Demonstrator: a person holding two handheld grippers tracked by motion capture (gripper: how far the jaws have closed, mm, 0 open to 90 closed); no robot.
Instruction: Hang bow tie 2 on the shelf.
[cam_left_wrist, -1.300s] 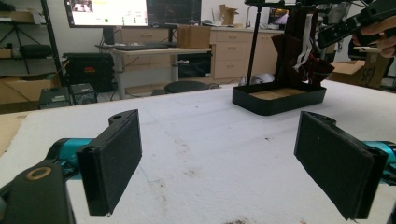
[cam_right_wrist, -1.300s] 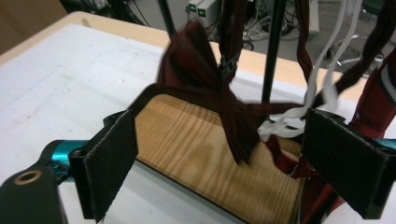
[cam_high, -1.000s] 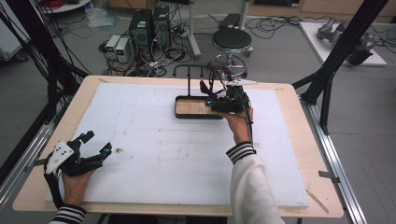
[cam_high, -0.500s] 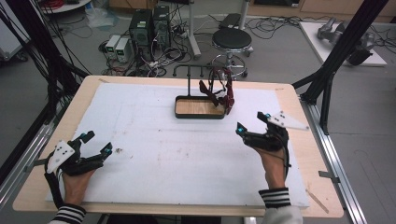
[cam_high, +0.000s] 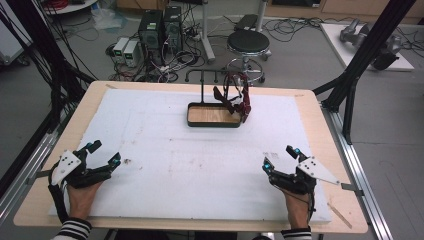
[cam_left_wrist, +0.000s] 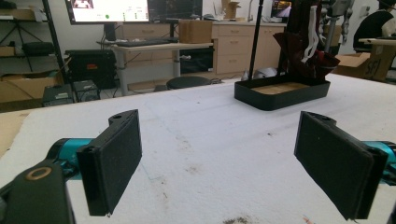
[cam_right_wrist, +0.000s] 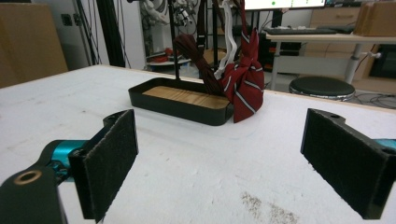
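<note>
Red tie (cam_high: 244, 102) on rack, hand-held grippers apart

Grey floor (cam_high: 310, 55); black stool (cam_high: 248, 41); tangled cables (cam_high: 172, 50).

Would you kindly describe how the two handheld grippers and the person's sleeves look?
Each black handheld gripper, left and right, carries a grey three-cornered plate, teal accents near the tips and flat black felt-like pads. A black cable trails from each. The sleeve cuffs are black-and-white striped.
</note>
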